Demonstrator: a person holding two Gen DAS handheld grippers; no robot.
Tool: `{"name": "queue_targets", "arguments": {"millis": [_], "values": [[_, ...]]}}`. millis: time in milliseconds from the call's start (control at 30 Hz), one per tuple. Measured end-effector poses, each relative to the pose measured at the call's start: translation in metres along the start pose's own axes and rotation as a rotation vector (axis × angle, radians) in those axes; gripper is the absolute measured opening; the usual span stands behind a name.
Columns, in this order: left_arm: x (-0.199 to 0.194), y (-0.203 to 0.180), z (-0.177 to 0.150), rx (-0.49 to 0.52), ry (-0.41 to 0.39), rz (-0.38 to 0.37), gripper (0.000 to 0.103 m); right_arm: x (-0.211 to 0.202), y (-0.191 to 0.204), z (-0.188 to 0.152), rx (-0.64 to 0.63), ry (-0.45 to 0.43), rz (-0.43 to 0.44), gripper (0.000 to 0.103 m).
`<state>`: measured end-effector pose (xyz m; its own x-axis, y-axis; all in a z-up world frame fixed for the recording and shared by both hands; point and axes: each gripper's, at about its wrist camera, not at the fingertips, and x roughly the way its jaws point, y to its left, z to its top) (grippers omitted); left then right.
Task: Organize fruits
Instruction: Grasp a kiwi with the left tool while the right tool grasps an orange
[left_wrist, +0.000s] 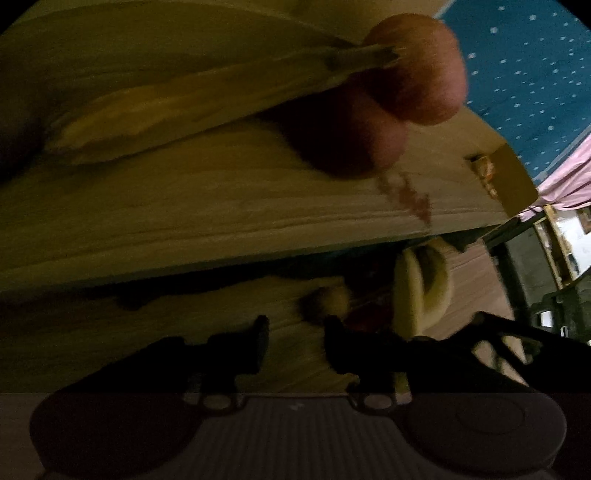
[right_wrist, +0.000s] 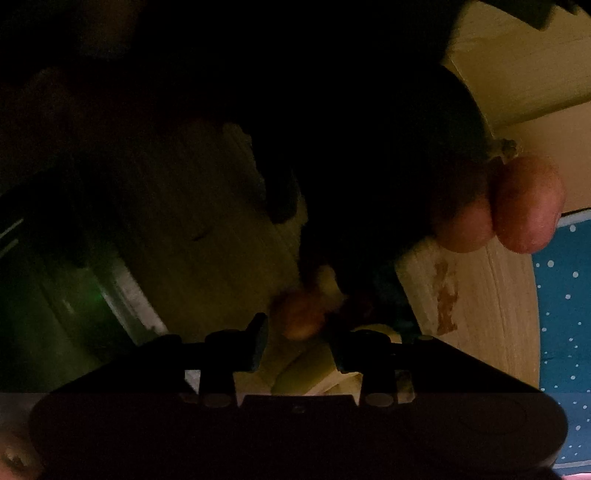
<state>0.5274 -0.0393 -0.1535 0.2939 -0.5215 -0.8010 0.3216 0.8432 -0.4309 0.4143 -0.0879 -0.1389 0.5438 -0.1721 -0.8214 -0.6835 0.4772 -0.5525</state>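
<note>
Both views are running dark and blurred, so detail is thin. In the left wrist view the left gripper (left_wrist: 295, 343) is hovering over a wooden board (left_wrist: 221, 206), jaws standing apart with nothing between them. Two red apples (left_wrist: 417, 74) are sitting at 1 o'clock on the board, touching each other. A banana bunch (left_wrist: 166, 110) is lying at 11 o'clock, its stem end against the apples; the fruit looks grouped there by kind, my guess. Nearer the fingers, at 4 o'clock, another banana (left_wrist: 421, 291) and a small brownish fruit (left_wrist: 327, 301) are waiting below the board edge, likely next to be sorted. A blue dotted cloth (left_wrist: 524, 74) is showing at 2 o'clock.

In the right wrist view the right gripper (right_wrist: 299, 343) is also gaping, empty, aimed at an orange-brown fruit (right_wrist: 299, 314) just ahead of its tips, which suggests a coming pick. The apples (right_wrist: 517, 206) are sitting at 3 o'clock near the board rim. A reddish stain (right_wrist: 447, 295) is marking the board at 4 o'clock.

No brand, label or writing is readable anywhere.
</note>
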Motion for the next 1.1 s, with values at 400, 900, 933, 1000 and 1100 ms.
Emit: {"name": "queue_targets", "arguments": {"millis": [400, 900, 933, 1000, 1100], "values": [[0.021, -0.010, 0.013, -0.032, 0.035, 0.004, 0.033, 0.010, -0.001, 0.005, -0.050, 0.031, 0.020, 0.049], [0.011, 0.002, 0.008, -0.062, 0.052, 0.006, 0.024, 0.007, -0.001, 0.004, -0.045, 0.022, 0.035, 0.030], [0.009, 0.004, 0.007, -0.062, 0.052, 0.011, 0.024, 0.005, 0.000, 0.003, -0.037, 0.019, 0.045, 0.030], [0.003, 0.009, 0.003, -0.060, 0.055, 0.025, 0.024, -0.001, 0.001, 0.001, -0.022, 0.008, 0.069, 0.030], [-0.008, 0.015, -0.005, -0.061, 0.066, 0.042, 0.024, -0.010, 0.003, -0.002, 0.008, -0.013, 0.106, 0.030]]}}
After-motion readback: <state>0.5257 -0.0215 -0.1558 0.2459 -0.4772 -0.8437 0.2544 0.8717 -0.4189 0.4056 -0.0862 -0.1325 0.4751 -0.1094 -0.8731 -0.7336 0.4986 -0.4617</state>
